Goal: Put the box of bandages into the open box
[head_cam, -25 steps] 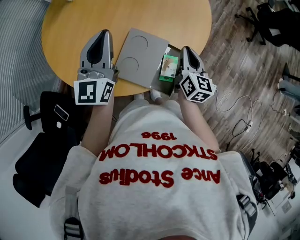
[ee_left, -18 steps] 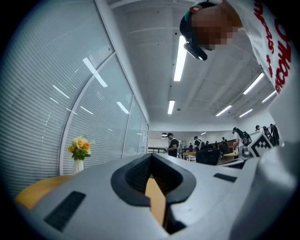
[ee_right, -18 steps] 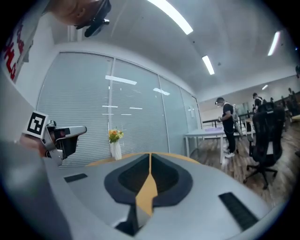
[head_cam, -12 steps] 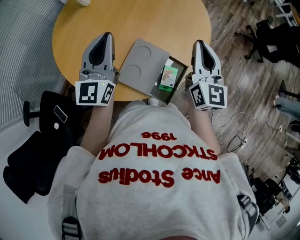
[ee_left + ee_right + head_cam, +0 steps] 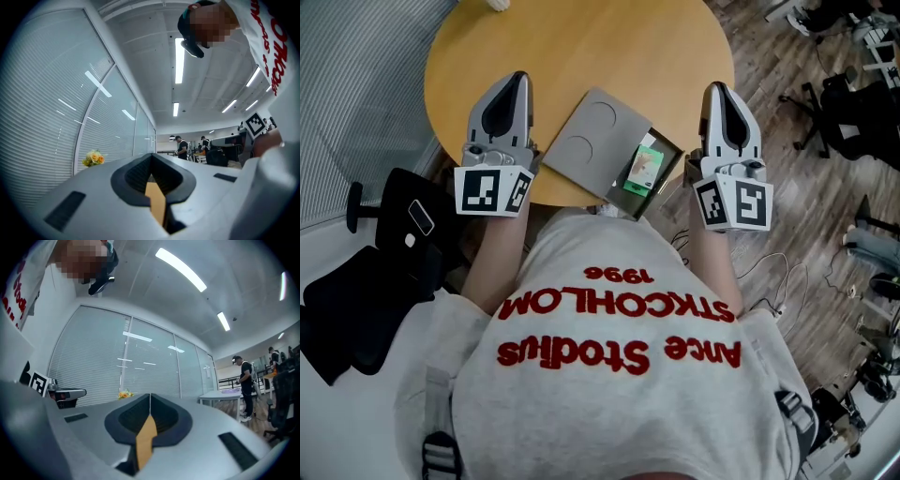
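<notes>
Seen steeply from above: a round wooden table (image 5: 581, 47) across the upper part of the frame, and a person in a pale grey sweatshirt (image 5: 609, 403) with red lettering filling the lower half.

Left of centre, the left gripper (image 5: 517, 82), pointing up the frame over the table's near edge, marker cube toward the body. Right of centre, the right gripper (image 5: 718, 91), also pointing up the frame, at the table's right edge beside wooden floor (image 5: 806, 197).

Between the two, at the near edge of the table, the open box (image 5: 674, 153): grey, with its lid (image 5: 586, 141) laid flat to the left, showing two round impressions, and the tray to the right. Inside the tray, the box of bandages (image 5: 644, 167), green and white, lying flat, apart from both grippers.

From the left gripper view: jaws closed, dark pads meeting in one seam, nothing between them, a sliver of tabletop below. Beyond, a glass wall with blinds, yellow flowers (image 5: 93, 158) at lower left, ceiling strip lights, and people standing far off.

From the right gripper view: jaws likewise pressed together and empty, with the same blinds behind.

In the head view's lower left, a black office chair (image 5: 375, 281). On the floor at right, loose cables (image 5: 778, 272).
</notes>
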`<state>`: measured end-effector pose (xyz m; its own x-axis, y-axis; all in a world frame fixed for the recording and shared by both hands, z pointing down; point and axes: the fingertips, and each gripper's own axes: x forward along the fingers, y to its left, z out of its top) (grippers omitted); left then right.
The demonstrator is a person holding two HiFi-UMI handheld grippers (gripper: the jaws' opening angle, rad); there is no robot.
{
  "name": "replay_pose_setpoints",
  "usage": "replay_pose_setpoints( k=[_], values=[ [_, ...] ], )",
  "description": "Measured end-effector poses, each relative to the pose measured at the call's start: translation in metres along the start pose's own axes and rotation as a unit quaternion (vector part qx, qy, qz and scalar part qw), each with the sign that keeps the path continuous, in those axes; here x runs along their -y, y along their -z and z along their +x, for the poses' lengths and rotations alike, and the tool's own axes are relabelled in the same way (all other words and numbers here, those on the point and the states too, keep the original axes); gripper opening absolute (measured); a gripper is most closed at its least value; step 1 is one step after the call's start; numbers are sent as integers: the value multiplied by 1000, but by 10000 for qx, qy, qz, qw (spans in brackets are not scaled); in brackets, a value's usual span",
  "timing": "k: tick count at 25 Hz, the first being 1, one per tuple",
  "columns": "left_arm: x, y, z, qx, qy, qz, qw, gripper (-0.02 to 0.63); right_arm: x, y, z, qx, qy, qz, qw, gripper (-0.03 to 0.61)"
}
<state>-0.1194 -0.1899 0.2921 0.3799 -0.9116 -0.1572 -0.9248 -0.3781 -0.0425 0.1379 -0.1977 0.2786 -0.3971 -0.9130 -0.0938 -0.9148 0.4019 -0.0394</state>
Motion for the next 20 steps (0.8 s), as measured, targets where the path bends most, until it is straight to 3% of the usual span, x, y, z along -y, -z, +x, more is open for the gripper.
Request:
replay_pose_setpoints(
  k=[15, 20],
  values=[
    [-40, -18, -67, -38, -952, 218, 9952, 6, -77, -9, 37, 183, -1373, 313, 9899, 6],
    [-45, -22, -74, 13, -1045, 221, 9943, 6, -85, -13, 38, 231, -1501, 365, 9877, 6]
  ],
)
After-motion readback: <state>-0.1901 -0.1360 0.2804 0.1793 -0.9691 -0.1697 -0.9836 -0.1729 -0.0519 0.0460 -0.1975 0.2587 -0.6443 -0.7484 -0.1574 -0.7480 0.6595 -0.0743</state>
